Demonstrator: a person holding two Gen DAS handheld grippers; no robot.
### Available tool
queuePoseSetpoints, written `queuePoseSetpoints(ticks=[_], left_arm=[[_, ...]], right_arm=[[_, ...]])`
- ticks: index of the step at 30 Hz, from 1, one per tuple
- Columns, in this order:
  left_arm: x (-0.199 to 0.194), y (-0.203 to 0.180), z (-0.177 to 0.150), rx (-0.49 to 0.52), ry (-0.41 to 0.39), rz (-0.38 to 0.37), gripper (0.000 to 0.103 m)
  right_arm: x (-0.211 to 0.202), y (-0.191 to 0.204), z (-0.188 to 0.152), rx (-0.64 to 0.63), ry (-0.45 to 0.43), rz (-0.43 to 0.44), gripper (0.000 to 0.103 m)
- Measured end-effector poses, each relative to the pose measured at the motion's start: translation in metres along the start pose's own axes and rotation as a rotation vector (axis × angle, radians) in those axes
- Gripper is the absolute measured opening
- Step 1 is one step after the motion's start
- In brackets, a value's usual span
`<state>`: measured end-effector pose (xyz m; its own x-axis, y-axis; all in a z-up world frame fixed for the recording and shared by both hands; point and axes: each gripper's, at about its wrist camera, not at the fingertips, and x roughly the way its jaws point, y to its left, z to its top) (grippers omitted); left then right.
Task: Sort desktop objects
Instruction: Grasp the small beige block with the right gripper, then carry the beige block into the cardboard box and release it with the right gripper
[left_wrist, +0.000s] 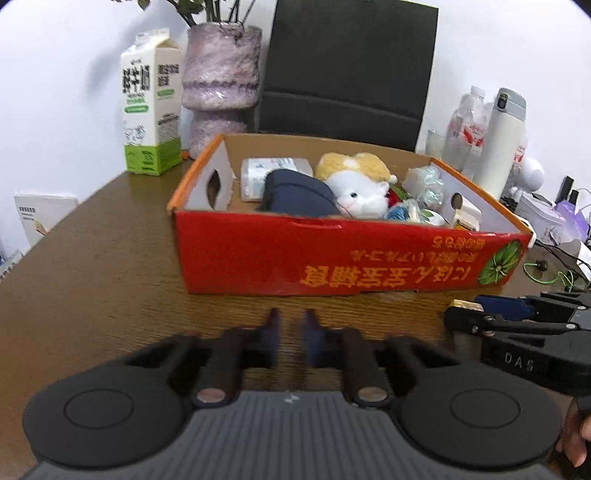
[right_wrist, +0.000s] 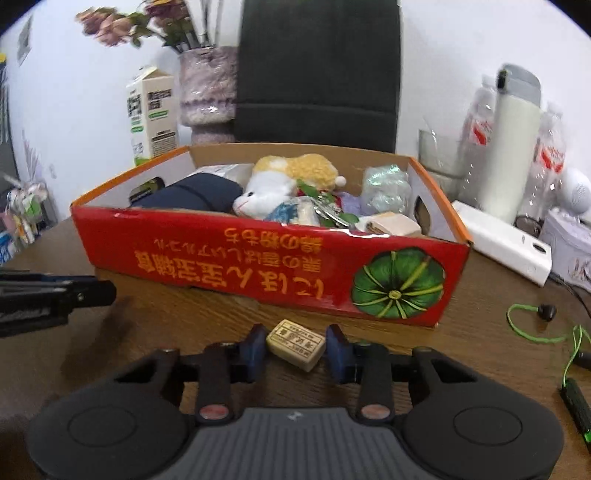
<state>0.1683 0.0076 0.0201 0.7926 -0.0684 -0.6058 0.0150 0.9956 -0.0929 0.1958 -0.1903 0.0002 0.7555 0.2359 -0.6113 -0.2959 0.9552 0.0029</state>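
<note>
A red cardboard box (left_wrist: 258, 258) stands in the middle of the brown table, with a plush cat (left_wrist: 362, 188), a dark blue pouch (left_wrist: 299, 195) and several small packets inside. My left gripper (left_wrist: 291, 321) hangs over bare table in front of the box, its jaws nearly together with nothing between them. My right gripper (right_wrist: 295, 349) is just in front of the box's (right_wrist: 221, 254) near wall, and its blue pads press both ends of a small beige printed block (right_wrist: 295, 343). In the left wrist view the right gripper (left_wrist: 461, 312) shows at the right with the block (left_wrist: 466, 304) at its tips.
A milk carton (left_wrist: 151, 110), a purple vase (left_wrist: 219, 85) and a black chair back (left_wrist: 347, 70) stand behind the box. At the right are a white flask (right_wrist: 513, 147), water bottles (right_wrist: 476, 136), a white power bank (right_wrist: 506, 240) and a green cable (right_wrist: 532, 332).
</note>
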Motion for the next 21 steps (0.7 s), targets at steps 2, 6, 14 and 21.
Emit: queuePoseSetpoints(ticks=[2, 6, 14, 21], left_arm=[[-0.001, -0.002, -0.002, 0.006, -0.001, -0.024, 0.005], [-0.011, -0.009, -0.003, 0.039, -0.037, -0.031, 0.004], [-0.069, -0.021, -0.028, 0.058, -0.062, -0.035, 0.003], [-0.138, -0.033, -0.074, 0.085, -0.084, -0.034, 0.003]], right_arm=[[-0.004, 0.005, -0.003, -0.022, -0.011, 0.028, 0.034], [-0.016, 0.017, -0.001, -0.036, -0.052, 0.04, 0.034], [-0.091, 0.03, -0.019, 0.058, -0.128, 0.102, 0.034], [-0.164, 0.052, -0.077, 0.094, -0.166, 0.089, 0.035]])
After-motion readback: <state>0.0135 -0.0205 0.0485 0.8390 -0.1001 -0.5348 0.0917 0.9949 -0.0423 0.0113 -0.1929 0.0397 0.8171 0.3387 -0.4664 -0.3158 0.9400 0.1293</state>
